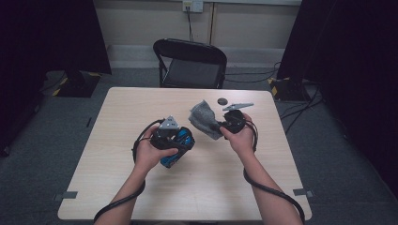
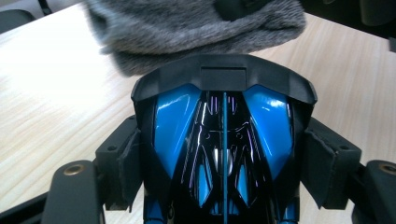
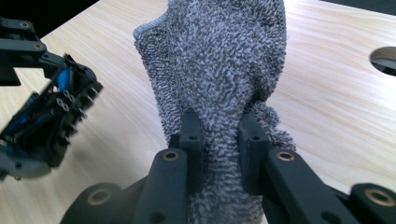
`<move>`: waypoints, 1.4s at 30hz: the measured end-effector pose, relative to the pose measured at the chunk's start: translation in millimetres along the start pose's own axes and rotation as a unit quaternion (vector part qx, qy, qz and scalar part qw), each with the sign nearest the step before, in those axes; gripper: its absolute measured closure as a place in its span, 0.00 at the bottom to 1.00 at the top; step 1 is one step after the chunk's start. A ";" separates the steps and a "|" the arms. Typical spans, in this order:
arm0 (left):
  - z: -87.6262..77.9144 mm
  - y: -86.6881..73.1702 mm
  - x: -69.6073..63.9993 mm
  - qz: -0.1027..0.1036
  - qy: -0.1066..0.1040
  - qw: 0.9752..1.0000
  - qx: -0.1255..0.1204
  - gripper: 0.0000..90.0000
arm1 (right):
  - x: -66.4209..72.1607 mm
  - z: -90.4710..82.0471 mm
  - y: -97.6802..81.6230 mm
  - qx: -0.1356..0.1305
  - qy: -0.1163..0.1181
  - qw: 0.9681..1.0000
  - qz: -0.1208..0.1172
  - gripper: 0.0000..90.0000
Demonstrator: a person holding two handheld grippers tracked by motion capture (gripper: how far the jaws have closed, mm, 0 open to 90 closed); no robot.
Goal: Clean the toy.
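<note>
Small dark disc (image 1: 222, 101) lies on my table (image 1: 141, 112) near the far edge. Black folding chair (image 1: 191, 63) stands just behind the table, and a wall socket (image 1: 192, 5) with a cable sits above it.

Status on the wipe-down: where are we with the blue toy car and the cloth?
Done: both are picked up, with the left gripper clamped on the blue toy car and the right gripper pinching the grey cloth. In hand: cloth held beside the car, contact unclear. Left, probably: wiping, then setting both down.
</note>
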State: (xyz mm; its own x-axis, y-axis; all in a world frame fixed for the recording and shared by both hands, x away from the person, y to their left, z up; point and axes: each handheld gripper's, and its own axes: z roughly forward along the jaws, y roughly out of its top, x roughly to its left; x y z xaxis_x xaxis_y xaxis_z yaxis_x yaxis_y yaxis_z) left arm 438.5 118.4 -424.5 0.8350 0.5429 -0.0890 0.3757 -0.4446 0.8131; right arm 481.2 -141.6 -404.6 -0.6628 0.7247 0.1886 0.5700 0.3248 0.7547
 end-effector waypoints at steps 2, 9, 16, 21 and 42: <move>1.0 0.5 -1.6 0.002 -0.003 1.000 0.003 0.28 | 4.8 2.6 2.8 0.001 0.002 1.000 -0.008 0.84; 2.1 0.4 -2.5 0.006 -0.005 1.000 0.005 0.28 | 17.2 9.0 7.0 0.010 0.018 0.999 -0.025 0.84; 2.2 -2.3 0.9 0.003 -0.001 1.000 0.012 0.28 | 29.9 12.5 8.9 0.012 0.040 0.998 -0.044 0.84; 1.6 -4.5 4.2 0.000 0.008 1.000 0.018 0.28 | 41.0 12.3 10.2 0.013 0.059 0.996 -0.062 0.84; -10.3 -15.6 24.4 -0.036 0.060 0.997 0.014 0.28 | 60.6 -4.8 -17.4 0.013 0.105 0.989 -0.100 0.84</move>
State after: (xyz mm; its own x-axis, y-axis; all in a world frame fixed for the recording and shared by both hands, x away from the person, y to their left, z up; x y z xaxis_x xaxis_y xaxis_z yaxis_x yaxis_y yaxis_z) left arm 448.9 146.0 -433.4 0.7518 0.6550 -0.0752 0.4457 -0.4209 0.7900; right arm 428.8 -106.3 -403.4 -0.8478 0.5037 0.1659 0.4286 0.4665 0.7737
